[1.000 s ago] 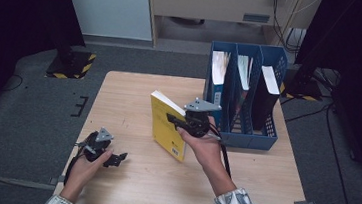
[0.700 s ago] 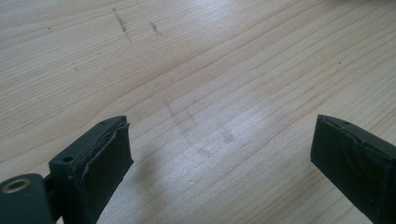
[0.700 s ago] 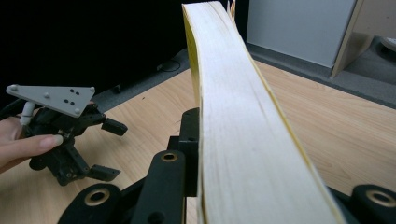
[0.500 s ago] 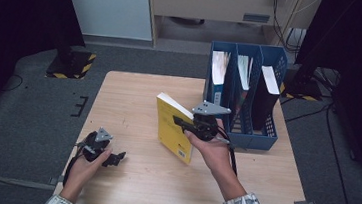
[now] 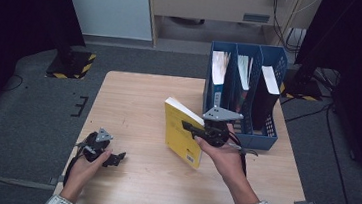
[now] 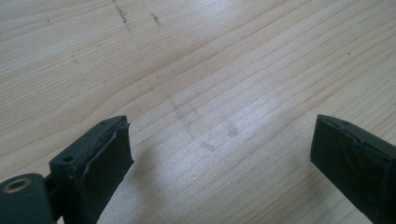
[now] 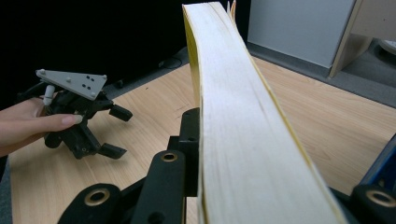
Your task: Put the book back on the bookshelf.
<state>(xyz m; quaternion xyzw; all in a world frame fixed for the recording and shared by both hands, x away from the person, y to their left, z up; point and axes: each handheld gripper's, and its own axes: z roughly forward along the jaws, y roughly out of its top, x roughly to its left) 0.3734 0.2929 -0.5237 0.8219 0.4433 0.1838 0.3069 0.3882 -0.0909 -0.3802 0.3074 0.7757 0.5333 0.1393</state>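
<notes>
**Mia:** What do you see from up high?

**Ben:** A wooden worktop point(image 5: 133, 102). The right tool point(image 5: 194, 129) is clenched on a yellow book point(image 5: 181, 138). The book stands up on its edge, tilted a bit, near the middle of the worktop. It is just left of a blue file rack point(image 5: 261, 135) that sits at the far right.

**Mia:** What is in the rack?

**Ben:** It has three slots, and each one holds books or papers standing up.

**Mia:** And the other hand?

**Ben:** The left tool point(image 5: 116, 157) rests low on the worktop at the near left. It is well apart from the book.

**Mia:** Now the left gripper view?

**Ben:** I see bare wood point(image 6: 210, 70) with a few small dark marks. The left tool point(image 6: 219, 154) is released. Its two black jaws stand wide apart, and there is nothing between them.

**Mia:** And the right gripper view?

**Ben:** The book point(image 7: 238, 130) is right up close. I see its white page edge and thin yellow cover. The right tool point(image 7: 261, 196) grasps it low down, with one black jaw pressed on each side.

**Mia:** Anything farther off?

**Ben:** Yes, the left tool point(image 7: 116, 133) on the worktop point(image 7: 154, 100), with a hand point(image 7: 28, 123) around it and a grey three-cornered plate on top. Its jaws stand apart.
</notes>
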